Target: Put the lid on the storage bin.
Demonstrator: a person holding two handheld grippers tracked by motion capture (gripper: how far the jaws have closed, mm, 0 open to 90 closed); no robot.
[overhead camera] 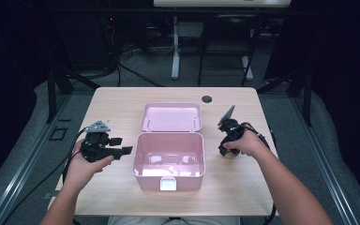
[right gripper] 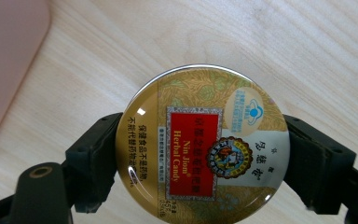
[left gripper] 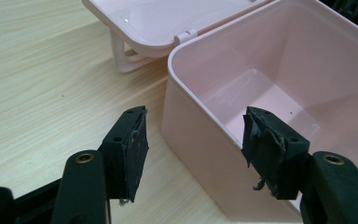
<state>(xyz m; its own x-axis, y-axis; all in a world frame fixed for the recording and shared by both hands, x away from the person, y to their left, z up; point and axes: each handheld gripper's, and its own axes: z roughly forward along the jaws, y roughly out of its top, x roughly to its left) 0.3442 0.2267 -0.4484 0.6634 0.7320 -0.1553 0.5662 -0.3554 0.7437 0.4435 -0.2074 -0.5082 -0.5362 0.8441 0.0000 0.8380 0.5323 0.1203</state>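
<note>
An open pink plastic box (overhead camera: 187,180) stands at the table's middle, its lid (overhead camera: 171,117) laid flat behind it and its inside bare. My left gripper (overhead camera: 121,146) is open just left of the box; in the left gripper view its jaws (left gripper: 193,140) straddle the box's near corner wall (left gripper: 200,168) without touching it. To the right of the box, my right gripper (overhead camera: 229,151) points down at the tabletop. It is shut on a round gold and red herbal candy tin (right gripper: 203,149), gripped by its rim with the label facing the camera. I cannot tell if the tin touches the table.
The light wood table (overhead camera: 112,103) has a cable hole (overhead camera: 207,99) at the back. A white latch (overhead camera: 168,183) sits on the box's front wall. Chair and desk legs stand on the floor beyond the table's far edge.
</note>
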